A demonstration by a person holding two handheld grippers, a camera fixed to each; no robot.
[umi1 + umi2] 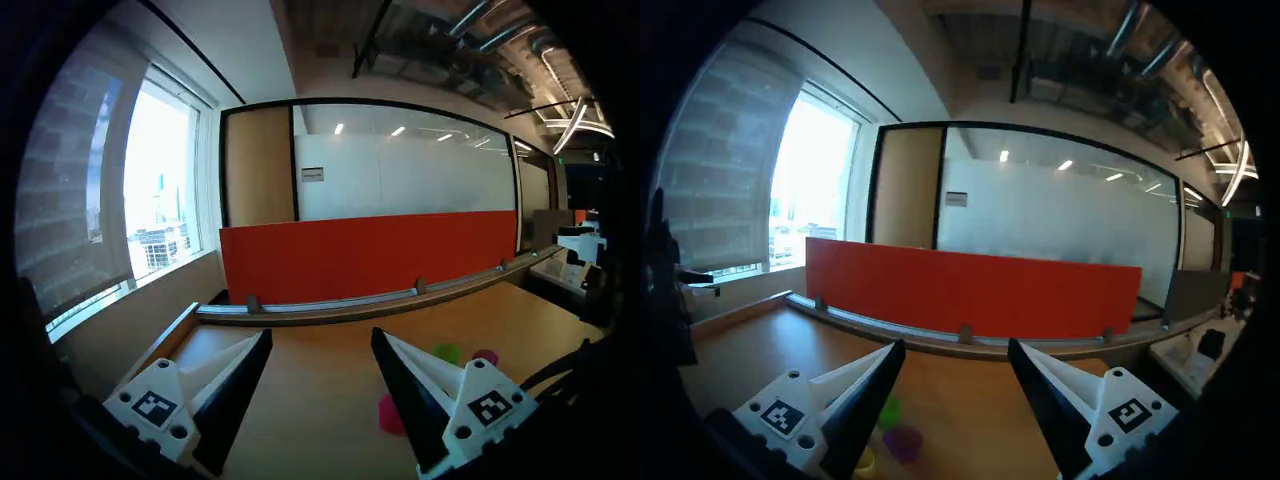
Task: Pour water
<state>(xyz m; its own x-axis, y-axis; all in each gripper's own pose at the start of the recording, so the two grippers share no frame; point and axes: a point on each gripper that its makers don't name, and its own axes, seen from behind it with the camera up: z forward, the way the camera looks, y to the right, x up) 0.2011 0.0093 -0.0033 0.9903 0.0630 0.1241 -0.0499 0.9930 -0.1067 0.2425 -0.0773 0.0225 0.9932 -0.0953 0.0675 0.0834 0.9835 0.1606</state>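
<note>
Both pairs of jaws are hanging released and empty over the light wooden worktop (320, 400), on the near side of the long red partition panel (368, 256). A small pink plastic cup (388, 414) is sitting just beside the right-hand finger of the left gripper (321, 333). A small purple plastic cup (904, 442) is sitting beside the left-hand finger of the right gripper (956, 344).

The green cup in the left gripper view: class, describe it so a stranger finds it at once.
Find the orange partition behind the wooden desk. On the desk below its right half sits the green cup, left of a magenta cup and beyond a pink cup. It alone is green.
</note>
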